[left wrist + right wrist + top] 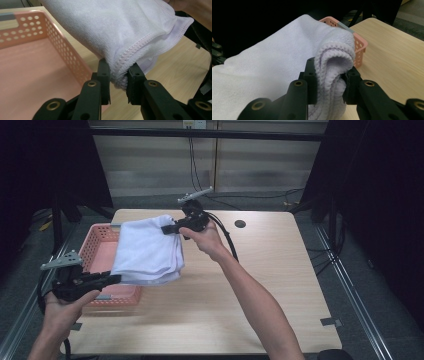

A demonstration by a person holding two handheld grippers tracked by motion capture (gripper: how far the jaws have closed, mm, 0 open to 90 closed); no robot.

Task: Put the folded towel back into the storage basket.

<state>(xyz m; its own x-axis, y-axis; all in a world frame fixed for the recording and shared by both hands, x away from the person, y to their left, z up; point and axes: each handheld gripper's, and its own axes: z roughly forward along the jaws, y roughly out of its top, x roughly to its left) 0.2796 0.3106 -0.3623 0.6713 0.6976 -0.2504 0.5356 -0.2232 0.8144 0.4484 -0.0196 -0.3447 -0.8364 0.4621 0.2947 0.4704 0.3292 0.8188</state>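
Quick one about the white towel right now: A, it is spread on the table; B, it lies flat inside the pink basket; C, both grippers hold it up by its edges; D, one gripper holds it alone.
C: the left gripper and the right gripper each clamp a folded edge of the white towel, lifted beside the pink basket.

White towel [147, 251], pink perforated basket [97, 245], black grippers.

You are not getting any readable text, label, brand, number or sign in these views. Nothing legible is showing on the folded white terry towel [147, 251], on the pink perforated plastic basket [100, 251], or on the pale wood-grain worktop [270, 270]. The grey strip on the basket's rim is looking blank.
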